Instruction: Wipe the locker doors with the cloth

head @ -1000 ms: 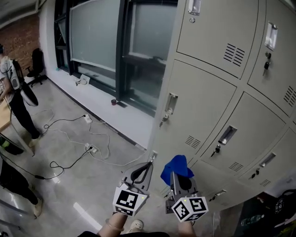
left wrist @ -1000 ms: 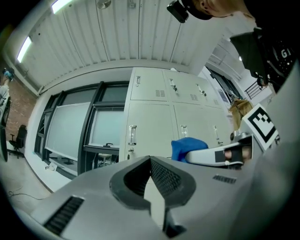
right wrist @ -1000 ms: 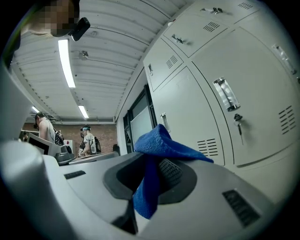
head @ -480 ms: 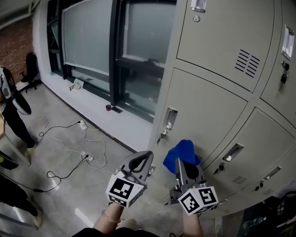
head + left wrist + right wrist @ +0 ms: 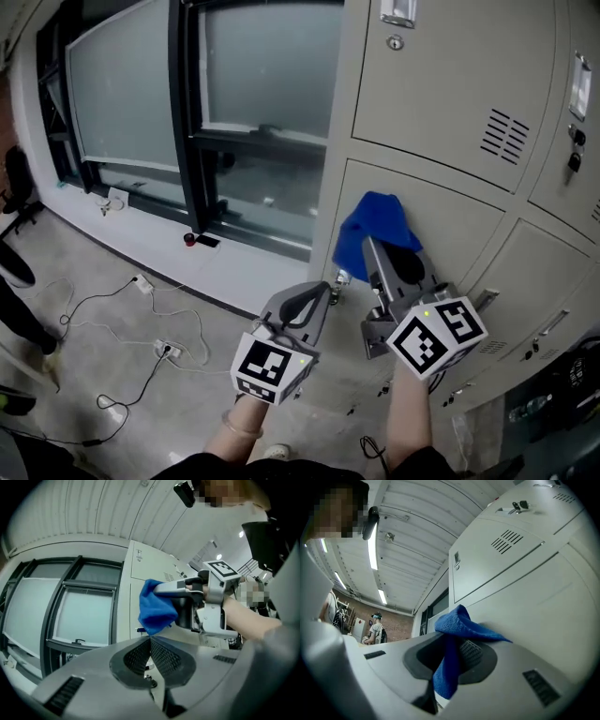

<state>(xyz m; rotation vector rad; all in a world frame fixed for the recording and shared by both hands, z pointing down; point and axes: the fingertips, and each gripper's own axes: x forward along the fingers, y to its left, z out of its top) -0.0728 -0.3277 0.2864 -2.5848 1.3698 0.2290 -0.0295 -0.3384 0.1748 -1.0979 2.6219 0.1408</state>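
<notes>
We've got the right gripper [image 5: 379,246] up at the pale grey metal locker door [image 5: 450,234], jaws clamped on the blue cloth [image 5: 373,223]. The cloth is soft and fuzzy. It bunches into a peak above the jaws, and one fold drapes down past the ribbed black pads [image 5: 471,652]. It sits at the door's smooth painted face near the upper left corner; we can't tell whether it touches. Our left gripper [image 5: 312,295] hangs lower, just beside, its meshed jaws pressed together on nothing. Slotted vents [image 5: 497,136] mark the door above.
</notes>
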